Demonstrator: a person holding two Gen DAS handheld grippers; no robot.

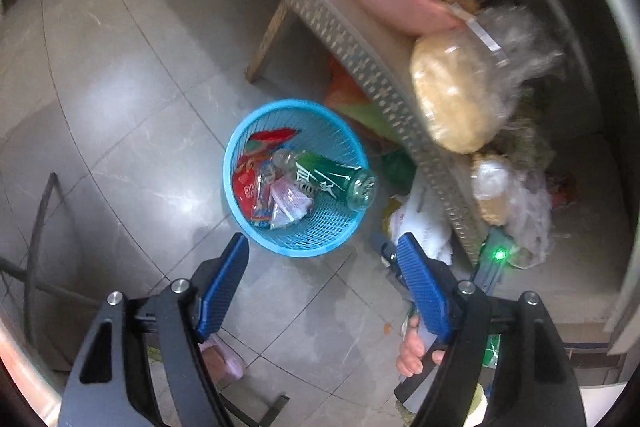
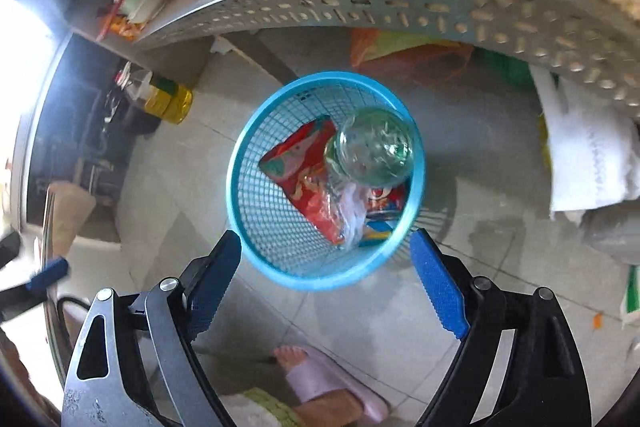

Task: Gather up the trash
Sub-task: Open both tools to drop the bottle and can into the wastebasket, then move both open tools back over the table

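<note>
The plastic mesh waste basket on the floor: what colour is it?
Light blue; the plastic mesh waste basket shows best in the right wrist view.

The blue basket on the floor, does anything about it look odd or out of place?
The green bottle sits upside down in the blue basket, base poking past the rim, propped on the snack wrappers. Nothing looks spilled.

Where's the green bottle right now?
In the blue basket on the floor: the green bottle leans against its rim atop the red snack wrapper, ahead of both open grippers.
</note>
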